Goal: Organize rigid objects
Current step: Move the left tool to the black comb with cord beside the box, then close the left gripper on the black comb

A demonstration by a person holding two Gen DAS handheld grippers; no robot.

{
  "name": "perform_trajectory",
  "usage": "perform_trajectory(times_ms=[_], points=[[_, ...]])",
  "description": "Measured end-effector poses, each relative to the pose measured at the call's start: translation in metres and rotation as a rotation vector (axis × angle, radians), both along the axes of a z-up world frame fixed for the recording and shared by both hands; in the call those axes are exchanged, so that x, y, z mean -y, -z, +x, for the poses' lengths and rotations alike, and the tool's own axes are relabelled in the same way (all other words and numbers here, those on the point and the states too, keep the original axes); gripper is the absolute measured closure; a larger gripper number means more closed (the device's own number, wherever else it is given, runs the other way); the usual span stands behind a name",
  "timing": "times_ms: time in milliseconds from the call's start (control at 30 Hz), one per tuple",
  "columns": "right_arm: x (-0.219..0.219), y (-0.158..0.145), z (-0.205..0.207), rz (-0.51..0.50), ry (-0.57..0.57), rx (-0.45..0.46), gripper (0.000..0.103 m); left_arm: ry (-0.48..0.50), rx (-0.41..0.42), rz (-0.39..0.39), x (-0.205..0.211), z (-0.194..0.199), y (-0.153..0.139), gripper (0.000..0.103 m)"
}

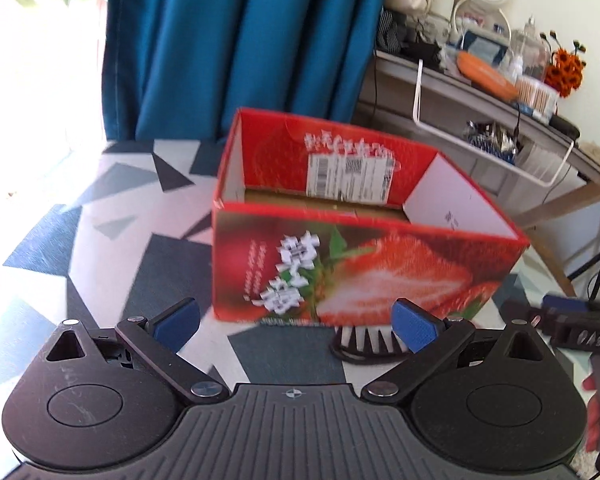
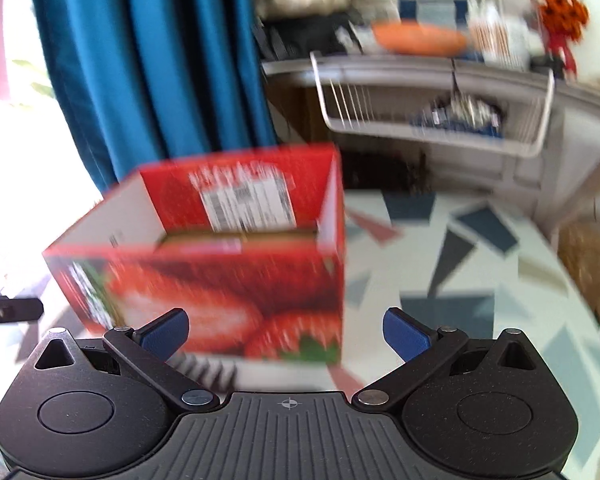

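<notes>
Box (image 1: 364, 240) sitting centre frame on table (image 1: 112, 248), brush (image 1: 366, 340) lying against its near wall. Left gripper (image 1: 296, 326), right gripper (image 2: 286, 334) both gaping wide, holding nothing. Risk: fingers nudging box while reaching for brush.

One strawberry box (image 1: 364, 264), one black-and-white brush (image 1: 366, 342), two grippers with spread fingers.

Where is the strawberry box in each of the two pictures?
Left wrist view: the strawberry box stands open-topped in the middle, slightly right, just beyond the open left hand-held gripper.
Right wrist view: the same box, blurred, sits left of centre, ahead of the open right hand-held gripper.
Shared landmark: the white barcode label on the box's inner back wall, with the blue curtain behind.
</notes>
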State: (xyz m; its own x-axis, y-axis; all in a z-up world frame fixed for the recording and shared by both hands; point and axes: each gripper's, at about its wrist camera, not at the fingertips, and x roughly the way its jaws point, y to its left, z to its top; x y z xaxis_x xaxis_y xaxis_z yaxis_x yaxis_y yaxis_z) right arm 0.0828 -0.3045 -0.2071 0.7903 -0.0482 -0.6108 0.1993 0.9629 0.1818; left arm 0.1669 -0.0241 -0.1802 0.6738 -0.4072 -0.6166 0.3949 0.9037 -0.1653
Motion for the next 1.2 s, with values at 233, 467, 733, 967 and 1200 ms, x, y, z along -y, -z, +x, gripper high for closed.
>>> perform_trajectory(times_ms=[233, 467, 733, 967, 1200], points=[[-0.013, 0.045, 0.013, 0.046, -0.033, -0.106, 0.002, 0.047, -0.057, 0.011, 0.021, 0.013, 0.028, 0.013], [-0.016, 0.063, 0.021, 0.059, -0.048, -0.132, 0.016, 0.102, -0.112, 0.013, 0.042, 0.028, 0.053, 0.030], [-0.005, 0.064, 0.031, 0.065, -0.039, -0.111, 0.021, 0.118, -0.134, 0.011, 0.055, 0.039, 0.066, 0.037], [0.001, 0.064, 0.036, 0.076, -0.047, -0.104, 0.024, 0.142, -0.129, 0.021, 0.066, 0.041, 0.074, 0.039], [0.007, 0.064, 0.034, 0.079, -0.039, -0.100, 0.039, 0.177, -0.138, 0.011, 0.073, 0.041, 0.073, 0.052]])
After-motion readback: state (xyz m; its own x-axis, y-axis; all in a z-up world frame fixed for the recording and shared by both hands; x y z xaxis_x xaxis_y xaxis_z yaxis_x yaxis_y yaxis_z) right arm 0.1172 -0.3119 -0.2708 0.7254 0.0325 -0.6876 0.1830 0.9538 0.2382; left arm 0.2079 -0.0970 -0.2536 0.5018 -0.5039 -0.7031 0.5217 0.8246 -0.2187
